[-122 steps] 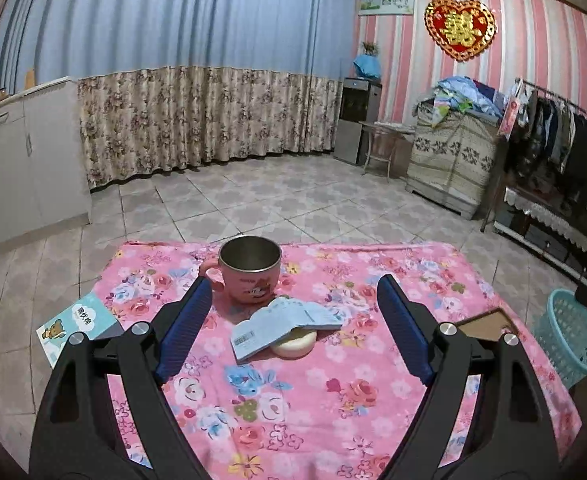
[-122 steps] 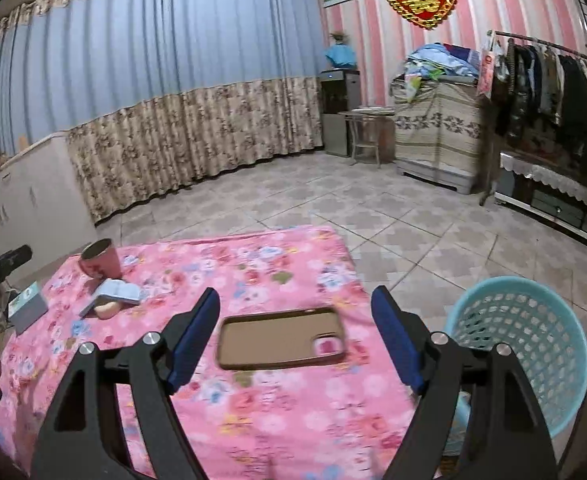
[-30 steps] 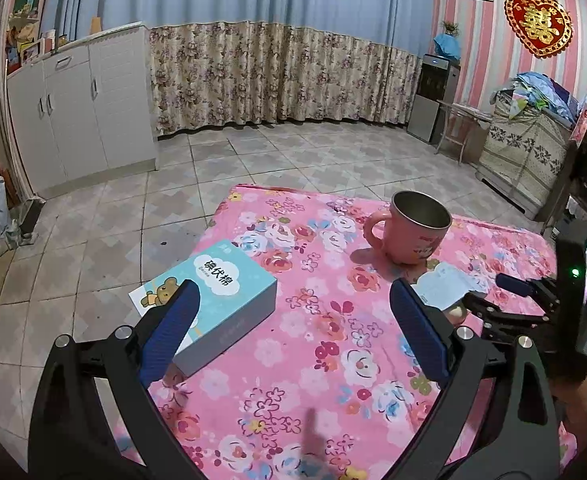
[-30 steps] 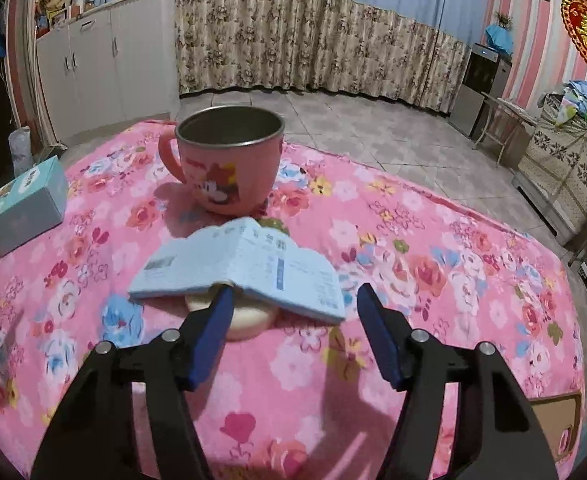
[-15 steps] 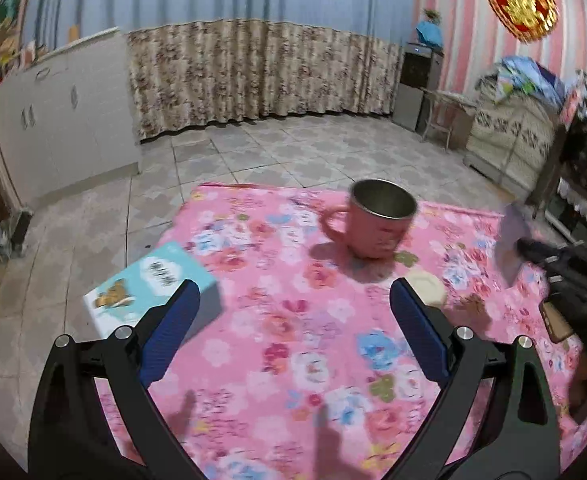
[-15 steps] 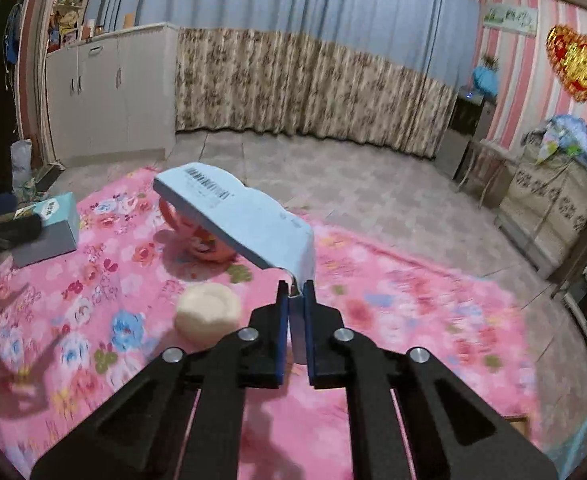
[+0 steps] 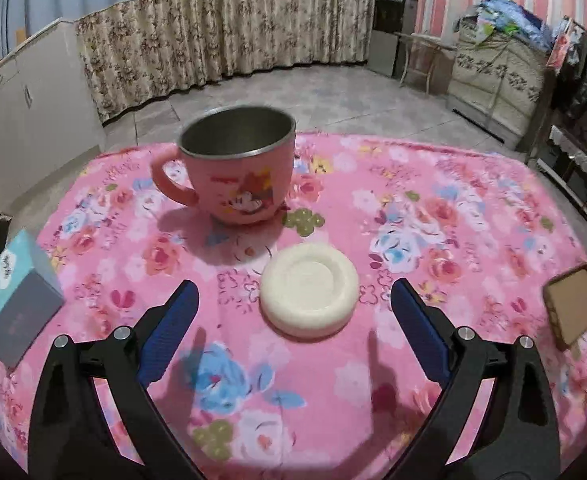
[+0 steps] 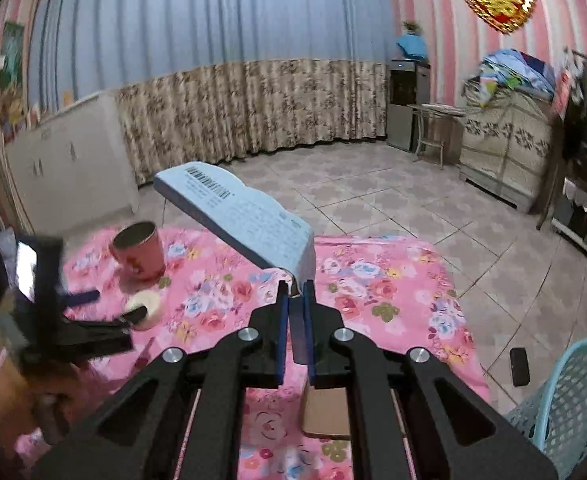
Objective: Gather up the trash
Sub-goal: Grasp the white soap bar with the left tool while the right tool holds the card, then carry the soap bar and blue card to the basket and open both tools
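Observation:
My right gripper [image 8: 295, 292] is shut on a flattened light blue paper box [image 8: 237, 216] with a barcode and holds it in the air above the pink floral table [image 8: 373, 280]. A round cream-white lid [image 7: 310, 295] lies on the table [image 7: 453, 220]; it also shows in the right wrist view [image 8: 145, 308]. My left gripper [image 7: 293, 312] is open, its blue fingers on either side of the lid, just in front of it; it shows in the right wrist view [image 8: 105, 308] too. A light blue mesh basket [image 8: 565, 396] stands on the floor at the right.
A pink mug [image 7: 237, 172] stands behind the lid. A teal and grey box [image 7: 13, 296] sits at the table's left edge. A brown phone case [image 7: 573, 308] lies at the right edge. A black object [image 8: 519, 366] lies on the floor tiles.
My right gripper closed on the blue paper box, lifted it off the lid and carried it right. My left gripper moved in so the lid now lies between its open fingers.

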